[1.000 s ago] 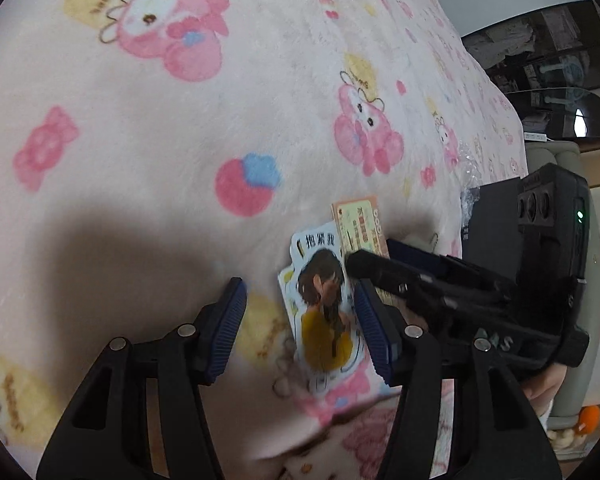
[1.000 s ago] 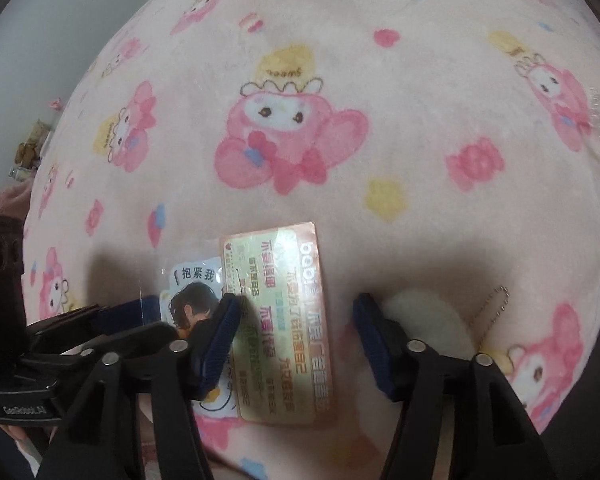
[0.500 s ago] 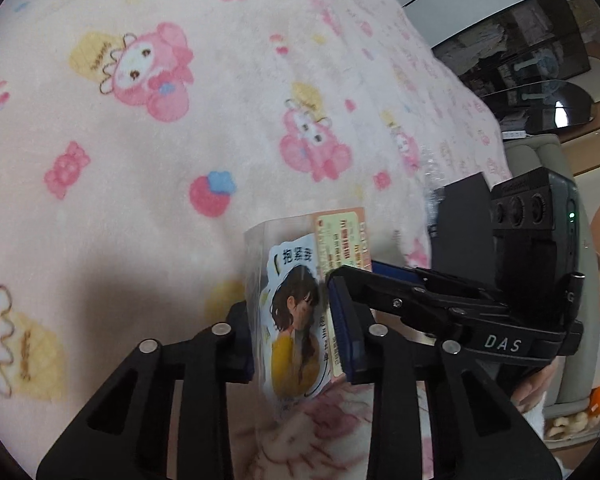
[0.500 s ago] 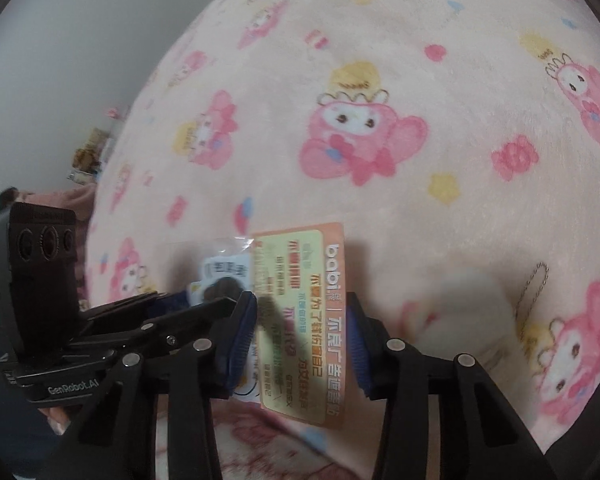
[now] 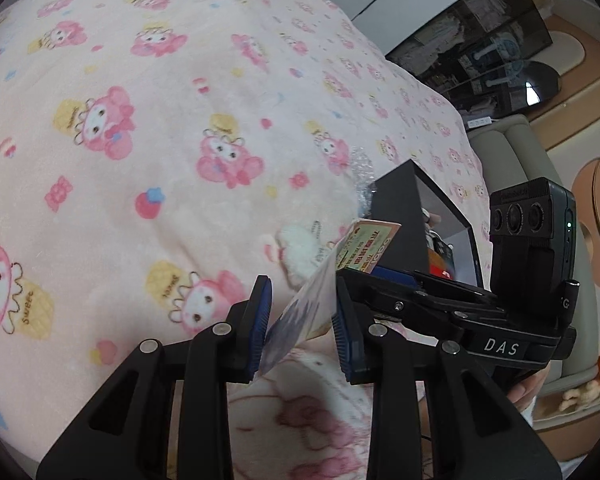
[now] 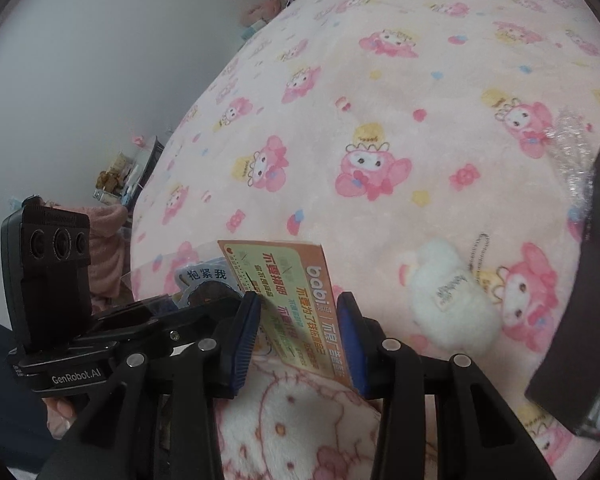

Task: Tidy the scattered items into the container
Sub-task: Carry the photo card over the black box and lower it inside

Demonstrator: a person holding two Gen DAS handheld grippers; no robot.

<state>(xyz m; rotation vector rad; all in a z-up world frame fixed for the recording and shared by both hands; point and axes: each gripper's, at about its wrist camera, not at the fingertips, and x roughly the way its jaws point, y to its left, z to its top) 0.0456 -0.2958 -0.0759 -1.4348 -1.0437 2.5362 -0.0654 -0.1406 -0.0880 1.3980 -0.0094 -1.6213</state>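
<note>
We hold the sticker [image 5: 296, 320] in our left gripper [image 5: 300, 320], the babi card [image 6: 296, 308] in our right gripper [image 6: 300, 332], both clamped for the black box [image 5: 400, 220]

You are holding both tongs side by side, angling downward. Your left tongs [image 5: 300, 320] are clamping a flat packet, pads pressing its edges. Your right tongs [image 6: 298, 336] are gripping an orange card likewise. Your fingertips [image 5: 524, 392] are showing under the right handle.
</note>
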